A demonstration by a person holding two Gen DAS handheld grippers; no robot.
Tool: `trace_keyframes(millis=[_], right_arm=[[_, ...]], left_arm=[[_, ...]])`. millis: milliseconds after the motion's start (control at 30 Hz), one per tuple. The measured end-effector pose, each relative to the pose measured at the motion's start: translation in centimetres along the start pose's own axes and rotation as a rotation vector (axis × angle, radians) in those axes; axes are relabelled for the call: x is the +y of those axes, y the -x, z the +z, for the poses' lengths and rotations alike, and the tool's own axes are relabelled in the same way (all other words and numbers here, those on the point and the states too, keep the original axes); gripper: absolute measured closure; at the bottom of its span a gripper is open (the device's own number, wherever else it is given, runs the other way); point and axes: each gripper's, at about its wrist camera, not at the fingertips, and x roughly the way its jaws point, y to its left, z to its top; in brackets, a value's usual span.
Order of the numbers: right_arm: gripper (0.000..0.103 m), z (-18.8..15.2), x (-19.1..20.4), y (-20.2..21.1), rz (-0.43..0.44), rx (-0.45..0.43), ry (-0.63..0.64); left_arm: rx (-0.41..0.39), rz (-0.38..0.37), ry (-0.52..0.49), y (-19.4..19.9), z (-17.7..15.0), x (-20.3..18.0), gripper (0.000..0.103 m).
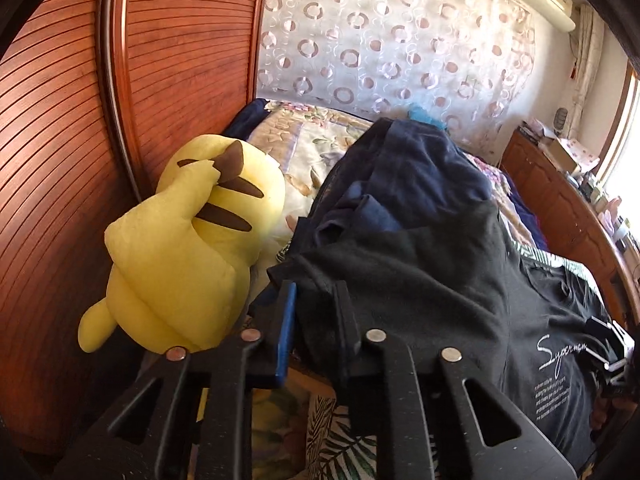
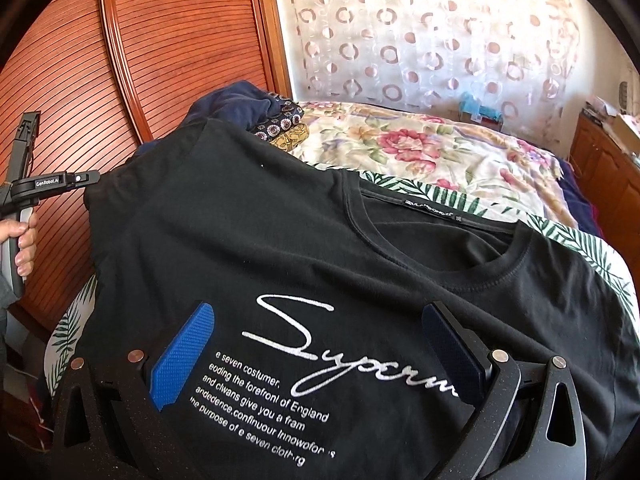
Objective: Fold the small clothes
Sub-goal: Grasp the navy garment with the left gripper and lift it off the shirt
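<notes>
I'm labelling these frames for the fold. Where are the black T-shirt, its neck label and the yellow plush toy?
black T-shirt [image 2: 240, 248]: right wrist view, on the plain chest fabric above the print.
neck label [image 2: 428, 209]: right wrist view, on the label inside the collar.
yellow plush toy [image 1: 180, 256]: left wrist view, on its body.

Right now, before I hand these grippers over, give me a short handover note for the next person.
Left gripper: shut on the sleeve edge of the black T-shirt, holding it lifted.
Right gripper: open, hovering over the shirt's chest print with nothing between its fingers.
The shirt lies front up on the bed, collar toward the far side, mostly spread out. A pile of dark blue clothes sits behind it, and a yellow plush toy is to the left by the wardrobe.
Done: shirt laid out, left sleeve gripped.
Left: fold the sleeves in, fold the body, then handle the blue pile.
</notes>
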Motion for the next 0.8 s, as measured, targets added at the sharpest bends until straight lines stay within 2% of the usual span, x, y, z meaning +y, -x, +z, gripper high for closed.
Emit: trace_keyframes(millis=[100, 400, 433, 533, 700, 800], right_arm=[[0.0, 0.1, 0.0, -1.0, 0.0, 0.0, 0.003], [0.0, -0.1, -0.2, -1.1, 0.009, -0.017, -0.007], [0.0, -0.2, -0.3, -1.0, 0.009, -0.021, -0.009], [0.0, -0.6, -0.5, -0.7, 0.003, -0.029, -0.014], [0.0, -1.2, -0.6, -0.2, -0.002, -0.037, -0.03], [0.0, -1.4, -0.6, 0.0, -0.001, -0.042, -0.036]], left_arm=[[0.015, 0.028, -0.015, -0.3, 0.0, 0.0, 0.089], [0.07, 0.034, -0.036, -1.6, 0.2, 0.0, 0.088], [0.062, 0.036, -0.048, -1.4, 0.3, -0.2, 0.096], [0.016, 0.059, -0.092, 0.1, 0.5, -1.3, 0.097], [-0.094, 0.049, -0.187, 4.7, 0.9, -4.6, 0.097], [-0.129, 0.043, -0.246, 6.4, 1.5, -6.8, 0.097]])
